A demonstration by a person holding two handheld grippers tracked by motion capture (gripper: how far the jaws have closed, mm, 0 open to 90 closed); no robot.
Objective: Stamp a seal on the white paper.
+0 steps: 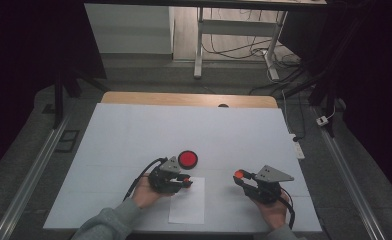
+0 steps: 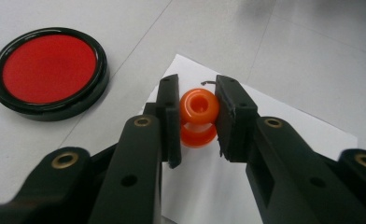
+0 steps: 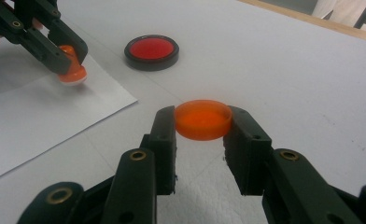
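My left gripper [image 2: 198, 116] is shut on a small orange stamp [image 2: 199, 116], spool-shaped with a round knob on top. Its base rests on or hovers just over the upper corner of a white paper sheet [image 2: 293, 140]; I cannot tell which. From the high view that gripper [image 1: 186, 179] sits at the sheet's [image 1: 188, 202] upper left. My right gripper [image 3: 203, 122] is shut on a shallow orange round cap [image 3: 203, 119], held a little above the table. In the high view this gripper [image 1: 239, 175] is to the right of the paper. A red ink pad [image 1: 188, 159] in a black round case lies just beyond the left gripper.
The table is covered by a large white board [image 1: 134, 130] with a wooden edge [image 1: 184, 98] at the far side. Desk legs and cables [image 1: 244, 50] stand on the floor beyond. Metal rails [image 1: 34, 170] run along both sides of the table.
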